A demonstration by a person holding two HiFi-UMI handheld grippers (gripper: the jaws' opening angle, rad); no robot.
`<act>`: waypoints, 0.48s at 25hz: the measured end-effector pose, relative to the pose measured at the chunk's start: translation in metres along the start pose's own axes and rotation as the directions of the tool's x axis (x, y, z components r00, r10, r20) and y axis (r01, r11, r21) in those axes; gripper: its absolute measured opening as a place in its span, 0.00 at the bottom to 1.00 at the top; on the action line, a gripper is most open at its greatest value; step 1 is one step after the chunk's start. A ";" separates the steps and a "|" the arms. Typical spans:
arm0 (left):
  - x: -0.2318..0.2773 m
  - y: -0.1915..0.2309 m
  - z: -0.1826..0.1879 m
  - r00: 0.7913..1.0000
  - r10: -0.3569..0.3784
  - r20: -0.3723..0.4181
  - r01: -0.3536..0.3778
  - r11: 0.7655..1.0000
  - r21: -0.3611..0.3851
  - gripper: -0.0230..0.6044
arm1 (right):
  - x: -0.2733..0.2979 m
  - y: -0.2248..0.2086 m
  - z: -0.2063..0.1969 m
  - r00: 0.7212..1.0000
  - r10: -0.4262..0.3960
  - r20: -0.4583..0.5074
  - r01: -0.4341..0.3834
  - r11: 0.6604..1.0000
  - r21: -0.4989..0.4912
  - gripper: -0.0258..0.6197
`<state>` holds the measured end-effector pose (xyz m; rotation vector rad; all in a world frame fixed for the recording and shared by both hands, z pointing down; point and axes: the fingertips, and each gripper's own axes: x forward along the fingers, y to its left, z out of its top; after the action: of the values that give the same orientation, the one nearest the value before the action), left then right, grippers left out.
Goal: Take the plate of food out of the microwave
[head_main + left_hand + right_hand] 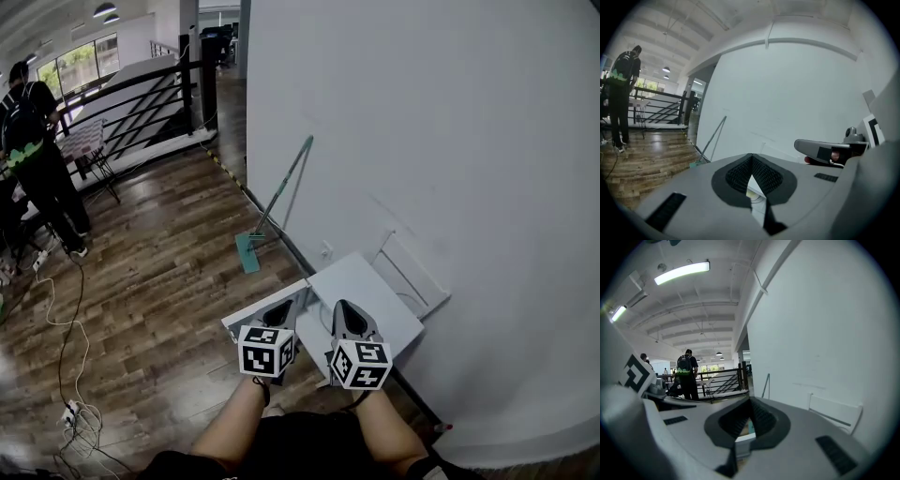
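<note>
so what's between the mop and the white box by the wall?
Head view: only bare wood floor, plus a small white fitting low on the wall. Nothing else lies between the mop and the white box.

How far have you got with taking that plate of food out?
Nothing looks done yet. The left gripper and right gripper are shut and empty, held near a white boxy unit by the wall. No plate shows. Reaching in, gripping and lifting it out remain.

ahead of me a green flat mop (247,253) leans against the plain white wall (422,141), its head on the brown wooden plank floor (159,281). far left, a person in dark clothes (33,141) stands by the black metal railing (150,89); white cables (80,417) trail across the floor.
</note>
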<state>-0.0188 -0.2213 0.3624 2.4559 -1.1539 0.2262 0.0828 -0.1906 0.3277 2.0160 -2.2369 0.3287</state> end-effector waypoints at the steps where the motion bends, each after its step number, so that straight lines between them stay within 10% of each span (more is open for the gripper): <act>1: 0.003 0.002 -0.002 1.000 -0.003 -0.006 0.003 1.000 -0.007 0.03 | 0.003 -0.001 -0.001 1.000 -0.002 -0.004 0.002 1.000 -0.002 0.05; 12: 0.025 0.026 -0.026 0.996 0.062 -0.058 -0.067 0.993 -0.094 0.03 | 0.040 -0.005 -0.014 0.997 0.058 -0.055 -0.058 0.998 -0.002 0.05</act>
<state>-0.0218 -0.2425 0.4021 2.3172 -1.1938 0.2503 0.0828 -0.2267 0.3507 1.9190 -2.2640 0.3807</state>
